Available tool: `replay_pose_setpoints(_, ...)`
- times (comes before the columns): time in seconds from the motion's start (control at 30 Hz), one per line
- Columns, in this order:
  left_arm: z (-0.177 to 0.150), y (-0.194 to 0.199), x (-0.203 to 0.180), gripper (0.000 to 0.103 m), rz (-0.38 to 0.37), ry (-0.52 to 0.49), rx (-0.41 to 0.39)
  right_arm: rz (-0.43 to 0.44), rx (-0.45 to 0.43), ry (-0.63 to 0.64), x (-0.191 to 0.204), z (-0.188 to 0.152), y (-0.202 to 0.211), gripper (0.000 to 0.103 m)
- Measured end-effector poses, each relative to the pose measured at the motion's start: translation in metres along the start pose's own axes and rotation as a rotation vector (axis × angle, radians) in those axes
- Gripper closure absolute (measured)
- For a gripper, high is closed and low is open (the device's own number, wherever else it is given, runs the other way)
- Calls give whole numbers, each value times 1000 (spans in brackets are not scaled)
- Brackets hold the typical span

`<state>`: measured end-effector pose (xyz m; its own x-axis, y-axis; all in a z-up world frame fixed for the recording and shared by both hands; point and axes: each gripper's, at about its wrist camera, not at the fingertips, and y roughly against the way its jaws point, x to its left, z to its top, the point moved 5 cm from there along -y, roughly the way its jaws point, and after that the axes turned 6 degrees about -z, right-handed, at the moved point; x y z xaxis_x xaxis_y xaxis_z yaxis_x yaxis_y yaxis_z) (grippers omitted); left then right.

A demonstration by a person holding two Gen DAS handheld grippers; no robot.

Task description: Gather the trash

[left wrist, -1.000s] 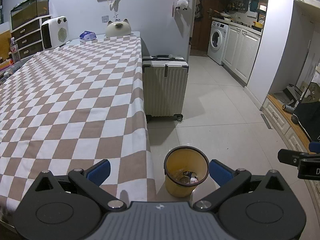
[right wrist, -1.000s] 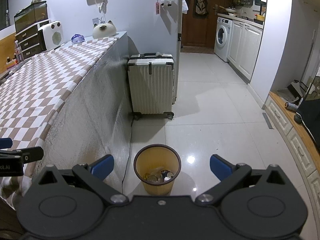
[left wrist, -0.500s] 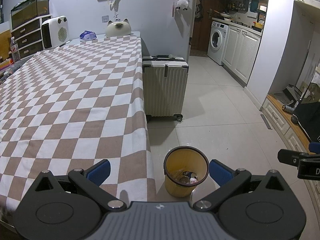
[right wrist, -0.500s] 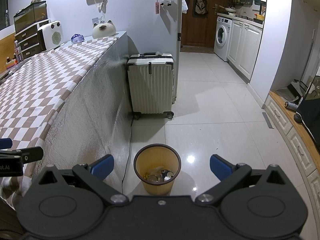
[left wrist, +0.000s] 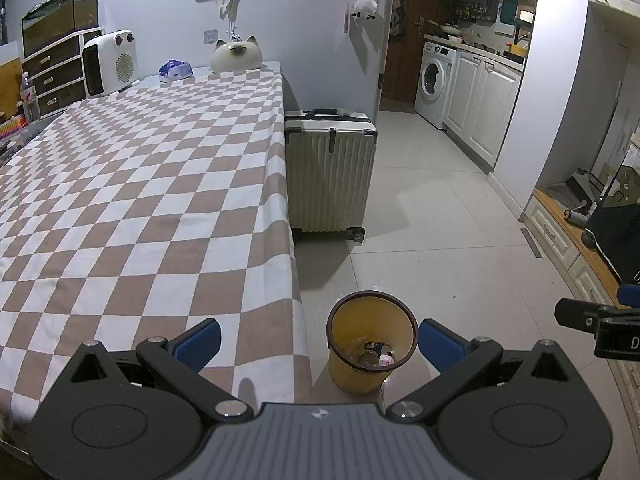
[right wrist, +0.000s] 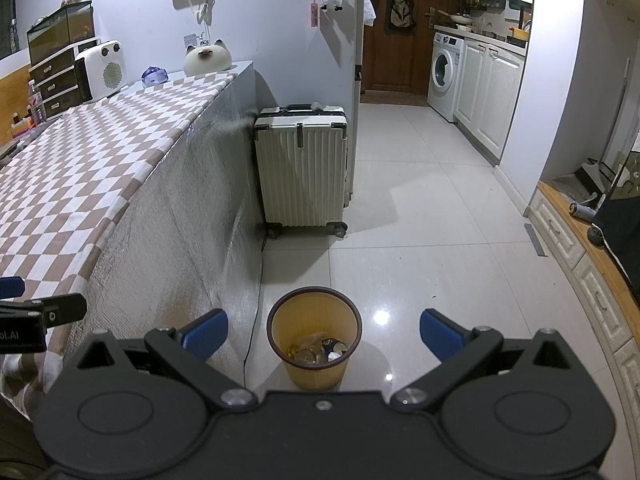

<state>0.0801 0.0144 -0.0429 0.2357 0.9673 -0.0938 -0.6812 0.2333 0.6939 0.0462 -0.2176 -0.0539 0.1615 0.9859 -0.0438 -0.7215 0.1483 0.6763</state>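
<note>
L gripper (left wrist: 318, 338) is hovering over the table edge, blue fingers (left wrist: 198, 342) spread wide apart, nothing sitting between them. R gripper (right wrist: 323, 330) is hovering above the floor, pads equally wide apart and gripping nothing; its black body is also showing at the right edge of the L wrist view.

Yellow trash bin (left wrist: 370, 346) w/ dark rim is standing upright on the tiled floor (left wrist: 440, 248), just beside the table's corner. In the R wrist view the bin (right wrist: 314, 336) is sitting centred between the two fingers, lower down. Trash (right wrist: 318, 352) is lying at the bin's bottom: crumpled wrappers and what looks like a can; exact items cannot be told.

Checked brown/white tablecloth (left wrist: 140, 200) is covering the table top. At the far end a white heater (left wrist: 110, 62), a cat-shaped object (left wrist: 237, 54) and a blue pack (left wrist: 175, 70) are resting near the wall. White suitcase (left wrist: 330, 172) is standing upright on its wheels beside the table's long side, well apart from the bin. Washing machine (left wrist: 434, 80) is showing in the kitchen area beyond.
</note>
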Motion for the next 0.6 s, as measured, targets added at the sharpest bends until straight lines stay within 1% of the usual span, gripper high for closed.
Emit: replay_pose_setpoints(0.6, 0, 0, 0, 0, 0, 0, 1, -2, 4, -2, -2, -2, -2, 0)
